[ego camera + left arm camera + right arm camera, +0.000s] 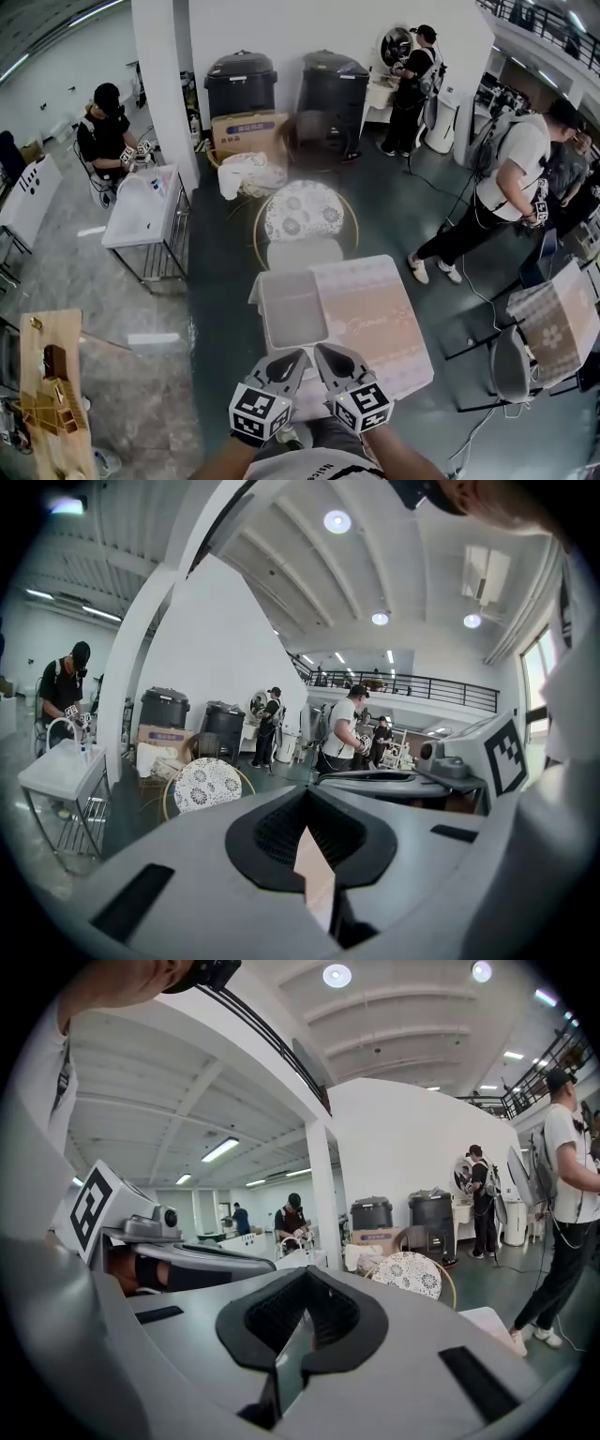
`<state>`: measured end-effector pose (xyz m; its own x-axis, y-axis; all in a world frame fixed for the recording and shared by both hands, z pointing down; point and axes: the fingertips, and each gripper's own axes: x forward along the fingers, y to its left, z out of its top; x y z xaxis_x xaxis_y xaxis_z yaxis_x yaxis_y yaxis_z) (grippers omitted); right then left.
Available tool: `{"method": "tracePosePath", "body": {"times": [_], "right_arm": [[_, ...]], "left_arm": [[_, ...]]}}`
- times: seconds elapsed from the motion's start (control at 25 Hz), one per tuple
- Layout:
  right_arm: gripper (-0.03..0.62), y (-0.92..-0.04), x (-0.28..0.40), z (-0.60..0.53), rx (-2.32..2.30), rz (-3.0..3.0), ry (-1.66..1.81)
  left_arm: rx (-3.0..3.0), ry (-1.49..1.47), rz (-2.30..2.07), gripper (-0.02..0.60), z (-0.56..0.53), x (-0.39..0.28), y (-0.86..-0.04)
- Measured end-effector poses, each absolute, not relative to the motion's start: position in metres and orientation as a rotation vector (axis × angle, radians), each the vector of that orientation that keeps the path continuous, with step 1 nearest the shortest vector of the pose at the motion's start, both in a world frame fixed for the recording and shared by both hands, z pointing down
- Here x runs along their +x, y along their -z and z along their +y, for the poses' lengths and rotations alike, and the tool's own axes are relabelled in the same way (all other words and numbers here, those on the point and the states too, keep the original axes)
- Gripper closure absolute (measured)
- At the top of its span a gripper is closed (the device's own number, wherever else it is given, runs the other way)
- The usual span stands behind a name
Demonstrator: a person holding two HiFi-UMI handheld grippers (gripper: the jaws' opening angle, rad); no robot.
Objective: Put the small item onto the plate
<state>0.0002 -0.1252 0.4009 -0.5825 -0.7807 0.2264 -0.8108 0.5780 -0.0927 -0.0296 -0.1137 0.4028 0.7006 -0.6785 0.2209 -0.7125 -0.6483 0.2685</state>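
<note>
I have the left gripper and right gripper with jaws closed tight, both empty, at the near edge of the surface. I can't read its cursive lettering.

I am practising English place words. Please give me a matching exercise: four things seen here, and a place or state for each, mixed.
1 pale rectangular tray
2 round flower-patterned chair
3 brown cardboard box
4 left gripper

A jaws shut
B beyond the pink-clothed table
C in front of the left black bin
D on the table's left half

Pairs: 1-D, 2-B, 3-C, 4-A
</note>
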Motion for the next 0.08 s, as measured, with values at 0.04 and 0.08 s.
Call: {"method": "tracePosePath", "body": {"times": [0.04, 0.08], "right_arm": [[0.58, -0.4011, 0.0011, -0.1258, 1.346, -2.643, -0.279], [0.58, -0.4012, 0.002, -0.1264, 1.347, -2.641, -0.279]], "left_arm": [[2.577, -0.143, -1.089, 0.577, -0.1142, -0.0287, -0.403], [2.577, -0.144, -1.087, 0.577, -0.1147, -0.0278, -0.4033]]}}
